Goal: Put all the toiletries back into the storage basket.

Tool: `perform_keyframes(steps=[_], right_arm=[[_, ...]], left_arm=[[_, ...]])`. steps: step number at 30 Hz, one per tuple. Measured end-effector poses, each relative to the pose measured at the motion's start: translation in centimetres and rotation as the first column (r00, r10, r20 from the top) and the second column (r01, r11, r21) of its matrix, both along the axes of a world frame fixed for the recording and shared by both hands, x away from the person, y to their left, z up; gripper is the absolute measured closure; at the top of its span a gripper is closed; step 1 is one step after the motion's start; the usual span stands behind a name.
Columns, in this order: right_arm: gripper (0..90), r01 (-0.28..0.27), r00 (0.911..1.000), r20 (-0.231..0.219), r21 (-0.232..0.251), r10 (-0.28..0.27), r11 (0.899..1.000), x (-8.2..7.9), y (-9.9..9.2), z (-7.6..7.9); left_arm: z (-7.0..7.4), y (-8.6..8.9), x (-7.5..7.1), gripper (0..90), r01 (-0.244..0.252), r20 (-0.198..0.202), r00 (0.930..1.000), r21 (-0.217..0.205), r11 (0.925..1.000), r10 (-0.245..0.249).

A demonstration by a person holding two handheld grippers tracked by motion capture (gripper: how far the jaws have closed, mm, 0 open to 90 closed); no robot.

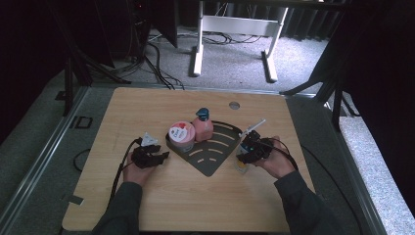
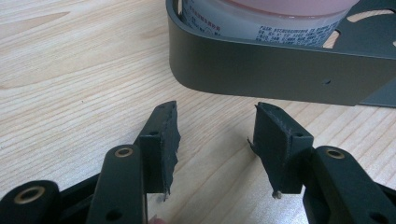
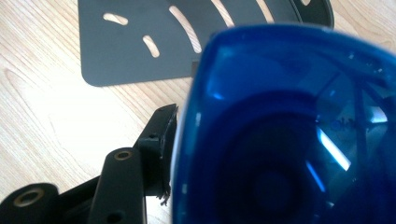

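A light wooden table (image 1: 147,196) with rounded corners and a small round grommet (image 1: 234,105) near its far edge carries a dark, fan-shaped slotted tray (image 1: 215,152) at its middle. The tray lies flat on the wood; a white-lidded pink tub (image 1: 181,135) and a pink pump bottle (image 1: 202,126) stand in it, touching.

This is a lab or recording studio set up for test work, not a home. Black curtains (image 1: 29,58) close in both sides. A bare wooden table (image 1: 147,105) stands on grey carpet (image 1: 230,58), with a metal rail (image 1: 44,147) along the floor. Loose cables (image 1: 151,61) run behind it, beside a white desk frame (image 1: 235,24) on 2 legs. Dark equipment (image 1: 142,19) stands at the back.
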State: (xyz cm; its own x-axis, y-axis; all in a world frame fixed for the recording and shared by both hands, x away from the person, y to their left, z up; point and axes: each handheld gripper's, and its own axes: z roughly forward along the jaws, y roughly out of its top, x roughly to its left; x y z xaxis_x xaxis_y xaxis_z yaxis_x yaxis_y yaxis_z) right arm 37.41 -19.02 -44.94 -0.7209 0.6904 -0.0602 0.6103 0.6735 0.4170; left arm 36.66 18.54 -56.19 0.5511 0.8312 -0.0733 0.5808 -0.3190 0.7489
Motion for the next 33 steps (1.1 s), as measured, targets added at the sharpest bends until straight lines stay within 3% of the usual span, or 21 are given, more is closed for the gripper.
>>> perform_keyframes(steps=[11,33], right_arm=[[46.2,0.002,1.0,-0.008,-0.017,-0.002,1.0,0.26,0.17,0.56],[46.2,-0.013,0.9962,-0.087,-0.081,0.006,0.997,0.97,0.89,0.95]], left_arm=[[0.0,0.01,0.01,50.2,0.0,0.0,1.0,-0.001,1.0,0.0],[0.0,0.01,0.01,50.2,0.0,0.0,1.0,-0.001,1.0,0.0]])
